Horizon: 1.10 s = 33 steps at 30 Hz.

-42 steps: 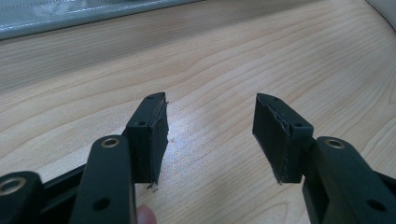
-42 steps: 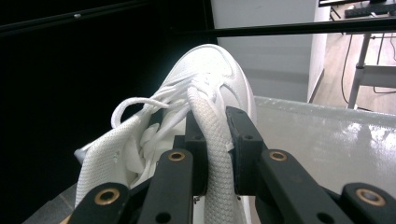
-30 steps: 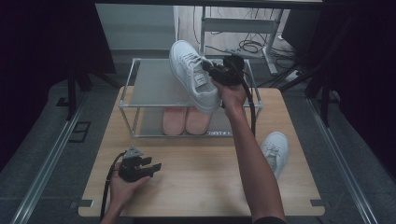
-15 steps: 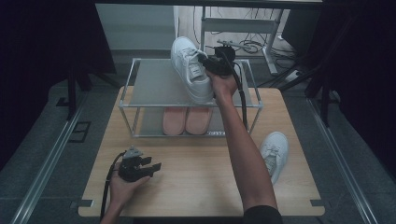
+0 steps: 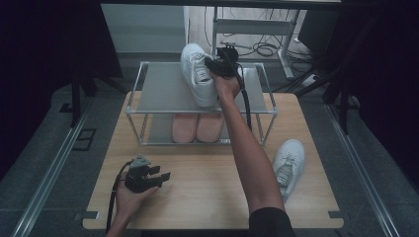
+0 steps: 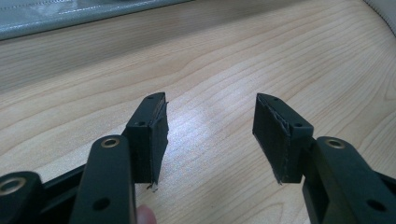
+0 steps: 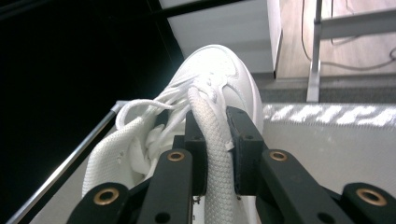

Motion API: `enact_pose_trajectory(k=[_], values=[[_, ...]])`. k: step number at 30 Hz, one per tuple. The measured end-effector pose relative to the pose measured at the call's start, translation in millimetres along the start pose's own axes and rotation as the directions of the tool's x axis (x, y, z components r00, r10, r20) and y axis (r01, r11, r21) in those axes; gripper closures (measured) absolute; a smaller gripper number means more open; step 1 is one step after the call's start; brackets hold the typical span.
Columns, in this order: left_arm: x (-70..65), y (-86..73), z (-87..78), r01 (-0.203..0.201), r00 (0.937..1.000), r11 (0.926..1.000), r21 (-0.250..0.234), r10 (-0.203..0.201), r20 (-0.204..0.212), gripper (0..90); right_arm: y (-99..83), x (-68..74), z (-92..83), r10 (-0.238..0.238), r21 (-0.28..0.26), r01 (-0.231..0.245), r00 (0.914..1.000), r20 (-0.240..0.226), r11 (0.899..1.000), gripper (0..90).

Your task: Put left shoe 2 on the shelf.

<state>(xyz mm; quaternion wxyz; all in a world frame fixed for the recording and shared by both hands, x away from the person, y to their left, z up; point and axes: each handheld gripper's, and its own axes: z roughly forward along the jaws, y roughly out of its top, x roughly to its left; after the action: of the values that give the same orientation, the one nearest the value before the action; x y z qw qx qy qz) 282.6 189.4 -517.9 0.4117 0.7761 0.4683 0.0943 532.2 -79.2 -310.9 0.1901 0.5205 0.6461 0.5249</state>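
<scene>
A white sneaker [image 5: 198,74] lies on the top shelf of the metal shoe rack [image 5: 163,89], toe pointing away from the person. My right gripper [image 5: 217,66] is shut on the shoe's collar, and in the right gripper view the white padded edge [image 7: 212,135] is pinched between the jaws. A second white sneaker [image 5: 287,163] rests on the wooden table at the right. My left gripper [image 5: 160,177] sits low over the table's front left, open, with bare wood [image 6: 210,126] between its fingers.
A pair of pink shoes [image 5: 197,127] stands on the rack's lower shelf. The table edge [image 5: 212,224] runs along the front. Cables and a metal frame [image 5: 257,29] lie on the floor behind the rack.
My right gripper has carried the white sneaker farther back and down onto the top shelf. The left gripper has stayed in place.
</scene>
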Motion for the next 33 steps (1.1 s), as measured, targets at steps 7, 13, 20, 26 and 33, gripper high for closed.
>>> enact_pose_trajectory(k=[7,13,20,26,33], values=[[-1.1,-0.1,0.9,-0.005,1.0000,1.0000,0.004,0.005,-0.003,46.0,-4.7,-10.9,9.7,0.015,0.047,-0.013,0.9991,-0.040,0.999,65.8],[-3.9,-0.3,1.4,-0.011,0.9999,0.9999,0.005,0.011,-0.001,46.0,-2.0,-10.2,-6.9,-0.036,-0.004,0.035,0.9967,-0.073,0.999,51.0],[-3.6,-0.2,1.1,-0.009,0.9999,0.9999,0.006,0.009,-0.008,46.0,-3.9,-12.0,-41.8,-0.104,-0.046,0.100,0.9890,-0.105,0.994,58.4],[-6.3,-0.6,3.1,-0.016,0.9998,0.9998,0.015,0.017,-0.008,45.9,-21.5,-19.3,-68.7,-0.143,-0.048,0.138,0.9811,-0.131,0.989,68.5],[-7.8,-0.3,3.2,-0.019,0.9998,0.9997,0.015,0.019,-0.009,45.9,-40.2,-30.4,-90.5,-0.173,-0.031,0.171,0.9771,-0.124,0.985,82.2]])
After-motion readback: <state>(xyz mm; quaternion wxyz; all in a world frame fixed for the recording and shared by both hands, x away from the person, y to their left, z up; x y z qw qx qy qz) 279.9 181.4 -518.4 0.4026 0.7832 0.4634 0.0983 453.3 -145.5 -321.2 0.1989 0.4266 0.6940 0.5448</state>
